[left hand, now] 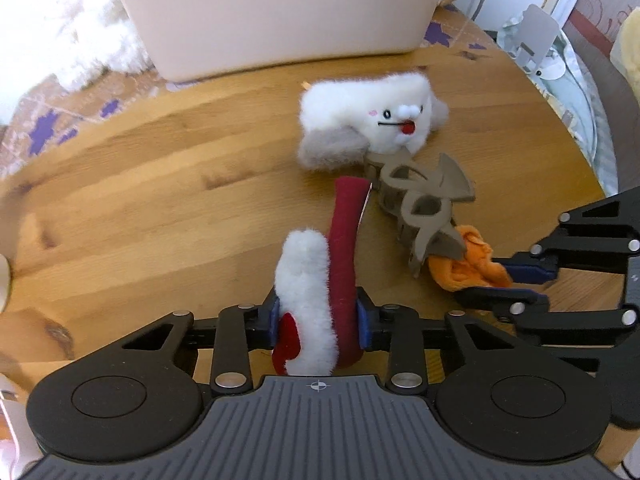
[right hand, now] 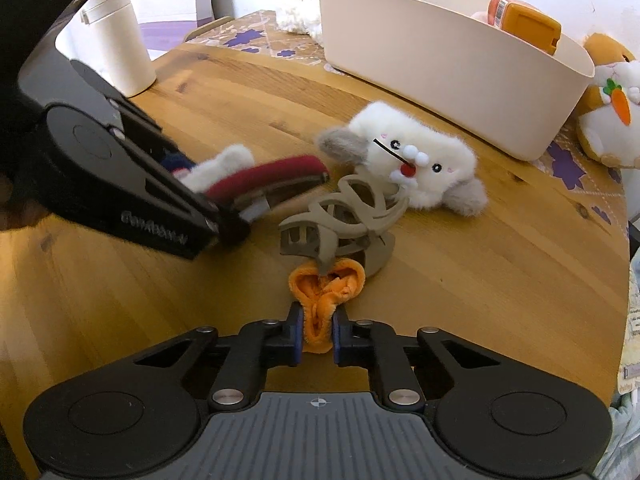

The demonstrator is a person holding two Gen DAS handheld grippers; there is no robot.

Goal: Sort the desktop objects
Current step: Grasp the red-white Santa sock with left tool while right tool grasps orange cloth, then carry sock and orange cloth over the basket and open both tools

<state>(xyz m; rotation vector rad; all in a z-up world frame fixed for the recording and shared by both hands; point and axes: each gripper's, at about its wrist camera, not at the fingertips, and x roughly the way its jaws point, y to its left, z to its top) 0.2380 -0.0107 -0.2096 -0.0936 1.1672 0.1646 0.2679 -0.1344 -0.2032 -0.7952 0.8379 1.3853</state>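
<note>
My left gripper (left hand: 318, 320) is shut on a red and white plush clip (left hand: 320, 272), held just above the wooden table (left hand: 160, 200); it also shows in the right wrist view (right hand: 256, 174). My right gripper (right hand: 316, 332) is shut on an orange fabric piece (right hand: 326, 292), which also shows in the left wrist view (left hand: 466, 262). A taupe claw hair clip (right hand: 344, 220) lies against the orange piece, also in the left wrist view (left hand: 420, 200). A white plush toy with a face (left hand: 372, 116) lies behind it, also in the right wrist view (right hand: 416, 164).
A beige storage bin (right hand: 440, 56) with several items stands at the back of the table, also in the left wrist view (left hand: 272, 12). A white cup (right hand: 118, 36) stands far left. A carrot plush (right hand: 612, 112) sits at right. White fluffy fabric (left hand: 76, 32) lies beside the bin.
</note>
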